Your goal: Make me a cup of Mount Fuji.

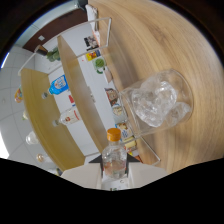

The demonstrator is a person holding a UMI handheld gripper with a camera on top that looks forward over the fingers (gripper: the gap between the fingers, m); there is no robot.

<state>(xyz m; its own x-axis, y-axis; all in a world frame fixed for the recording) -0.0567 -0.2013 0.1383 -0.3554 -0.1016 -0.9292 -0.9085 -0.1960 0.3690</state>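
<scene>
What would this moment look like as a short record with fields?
Held: a small clear bottle with an orange cap, fingers pressing both sides
Bottle pose: tipped along with the view
Beyond it: a clear glass full of ice
Surface: a light wooden table
Background: wooden shelves with bottles, and a white wall

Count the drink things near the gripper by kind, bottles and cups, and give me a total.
Bottles with orange cap, between the gripper fingers: 1, the small clear bottle
Clear cups filled with ice: 1, the ice cup on the wooden counter
Total: 2
Small items on the shelves beyond are too unclear to count.
</scene>
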